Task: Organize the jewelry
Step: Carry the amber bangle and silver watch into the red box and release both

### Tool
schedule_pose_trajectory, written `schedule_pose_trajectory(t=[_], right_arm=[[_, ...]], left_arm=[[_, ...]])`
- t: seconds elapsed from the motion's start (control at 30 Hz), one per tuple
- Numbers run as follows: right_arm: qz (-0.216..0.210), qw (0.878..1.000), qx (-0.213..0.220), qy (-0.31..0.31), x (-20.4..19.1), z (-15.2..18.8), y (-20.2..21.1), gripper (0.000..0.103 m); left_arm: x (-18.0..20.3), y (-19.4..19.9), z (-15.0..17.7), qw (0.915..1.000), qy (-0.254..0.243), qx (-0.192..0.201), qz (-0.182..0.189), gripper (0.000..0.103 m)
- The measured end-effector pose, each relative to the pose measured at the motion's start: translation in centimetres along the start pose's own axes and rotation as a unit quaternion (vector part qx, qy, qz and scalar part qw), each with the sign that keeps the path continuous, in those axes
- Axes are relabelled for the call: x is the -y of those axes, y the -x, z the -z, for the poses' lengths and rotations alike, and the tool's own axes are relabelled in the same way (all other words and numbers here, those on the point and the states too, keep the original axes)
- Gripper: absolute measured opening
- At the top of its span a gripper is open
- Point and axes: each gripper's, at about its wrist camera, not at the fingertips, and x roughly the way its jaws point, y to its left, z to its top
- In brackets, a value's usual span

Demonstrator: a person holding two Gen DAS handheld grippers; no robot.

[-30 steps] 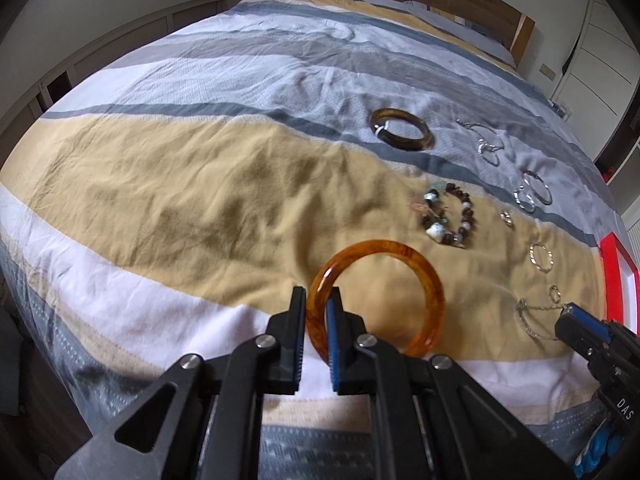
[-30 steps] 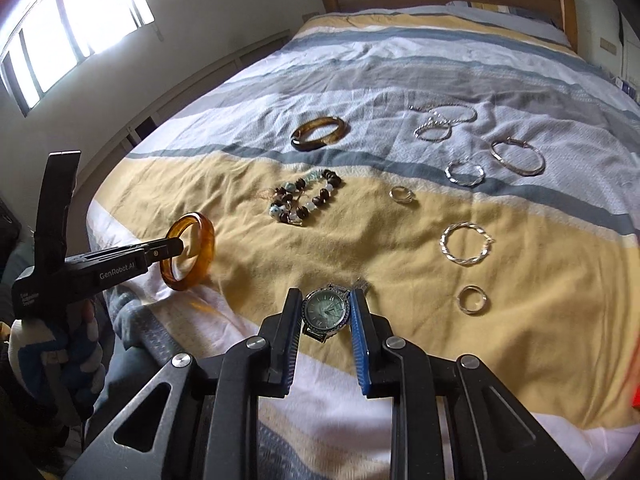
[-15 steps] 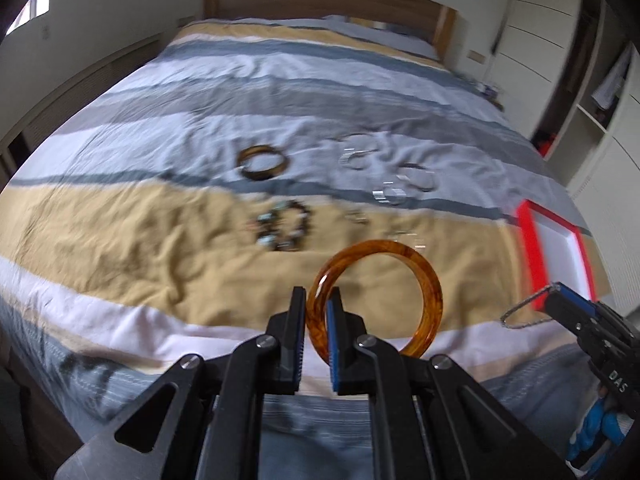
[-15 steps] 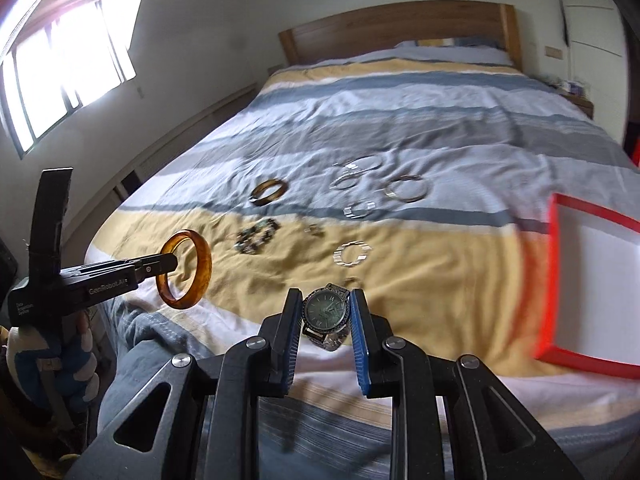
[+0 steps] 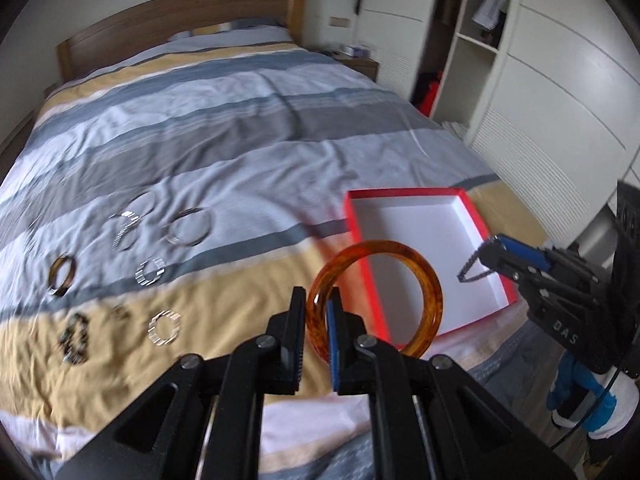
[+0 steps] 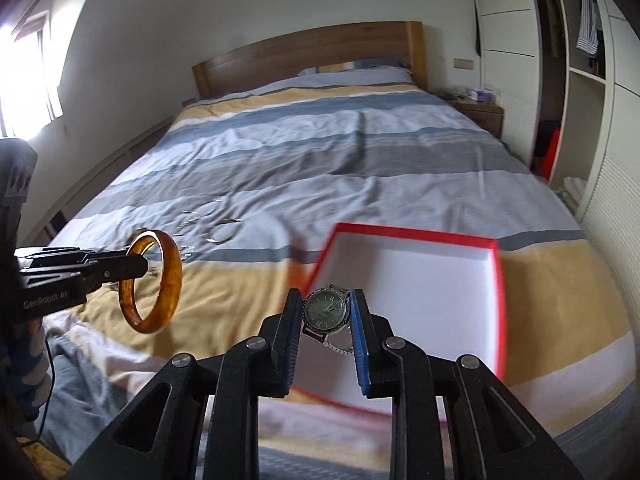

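Bangle, amber and glossy, is clamped by its rim between the pads of the left gripper, whose jaws are pressed together on it; it hangs upright in the air at lower centre of the left view, overlapping the near left edge of the box. In the right view the same bangle shows at left middle, held clear above the yellow stripe of the bedspread.

The right gripper has its jaws closed on a watch, pads against both sides of the green-dialled case, the metal strap hanging below. It sits in front of the box's near left corner in the lower centre of that view. In the left view this gripper comes in from the right edge, the strap looping over the box's right side.

The box is red-rimmed with a white floor, open, lying toward the right edge of the bed. Its inside is bare white.

Other pieces lie blurred at left of the left view: a dark bangle, a bead bracelet and several silver rings, well apart from the box. Between them and the box the spread is open cloth. Past the bed's right edge stands a wardrobe.
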Motion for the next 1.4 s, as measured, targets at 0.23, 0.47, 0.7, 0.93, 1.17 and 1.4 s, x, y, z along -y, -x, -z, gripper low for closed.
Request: schedule_pose_trajectory(t=[0.23,0.47,0.7,0.93,1.17,1.4], right_arm=[[0.015,0.999,-0.036,0.003,5.4,-0.6,-4.5,0.024],[0.013,0.996,-0.083,0.03,8.2,-0.1,-9.3,0.024],[0.019,0.988,-0.126,0.093,8.8,1.2,-11.8,0.024],[0.024,0.98,-0.136,0.145,8.4,2.3,-11.9,0.023],[0.026,0.981,-0.133,0.141,8.2,2.3,-10.7,0.039],[0.038,0.988,-0.107,0.107,9.0,2.0,-6.2,0.045]], left_arm=[[6.5,-8.0,-1.4,0.9974,-0.058,-0.04,0.011,0.009],[8.3,-13.1,0.5,0.9932,-0.081,-0.082,0.016,0.009],[8.3,-15.7,2.1,0.9905,-0.086,-0.106,0.014,0.009],[8.8,-15.8,2.5,0.9902,-0.096,-0.101,0.016,0.01],[9.0,-15.5,2.2,0.9888,-0.099,-0.107,0.032,0.019],[8.9,-11.8,1.7,0.9923,-0.088,-0.079,0.039,0.033]])
